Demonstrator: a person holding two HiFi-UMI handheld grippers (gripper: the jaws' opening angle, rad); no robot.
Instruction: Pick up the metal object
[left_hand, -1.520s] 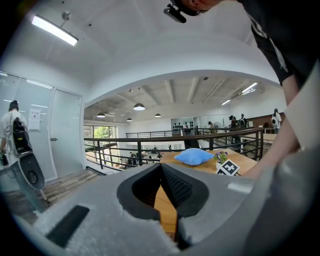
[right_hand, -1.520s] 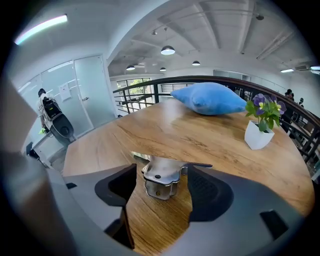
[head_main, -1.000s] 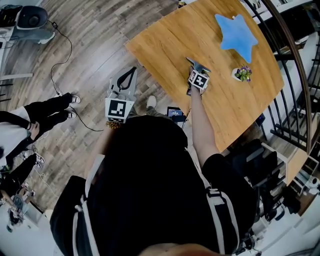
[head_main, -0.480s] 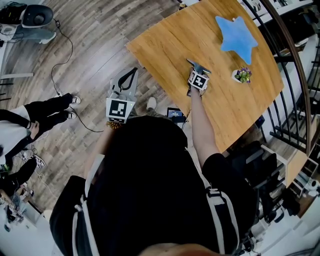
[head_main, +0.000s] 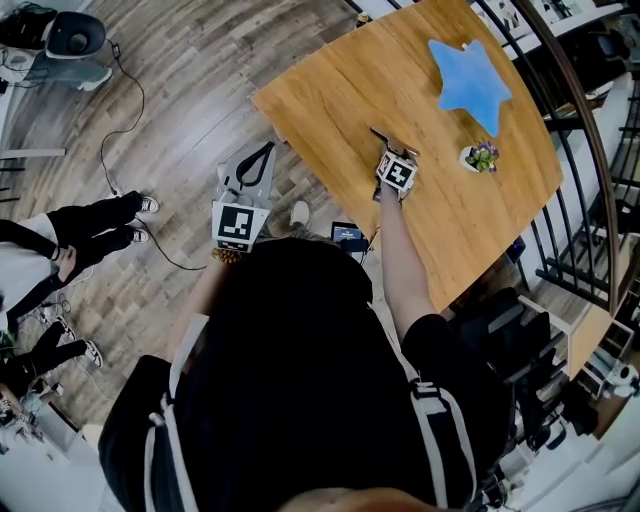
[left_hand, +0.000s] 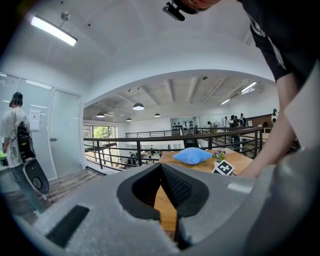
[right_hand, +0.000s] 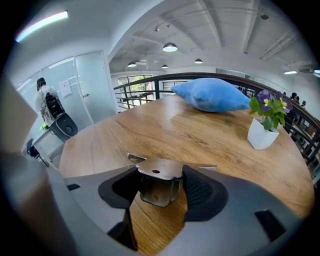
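The metal object (right_hand: 160, 167), a small folded steel bracket with a hole in its top, rests on the wooden table (head_main: 330, 90). It lies between the jaws of my right gripper (right_hand: 160, 176). Those jaws are closing, and the dark pads stand close at its two sides without clearly pressing. From the head view, the right gripper (head_main: 387, 145) is near the table's middle, with the bracket (head_main: 383, 133) poking out ahead of it. My left gripper (head_main: 268, 147) hangs over the floor beside the table's near edge. Its pads (left_hand: 172, 182) meet at the tips with nothing held.
A blue star cushion (head_main: 470, 80) and a small white pot with flowers (head_main: 482, 157) sit on the table beyond the bracket. A black railing (head_main: 580, 230) runs along the table's right side. A person's legs (head_main: 90, 225) and a cable (head_main: 120, 130) are on the floor at the left.
The right gripper stays at the bracket in the same spot on the table. The left gripper has barely moved. The head view has shifted a little.
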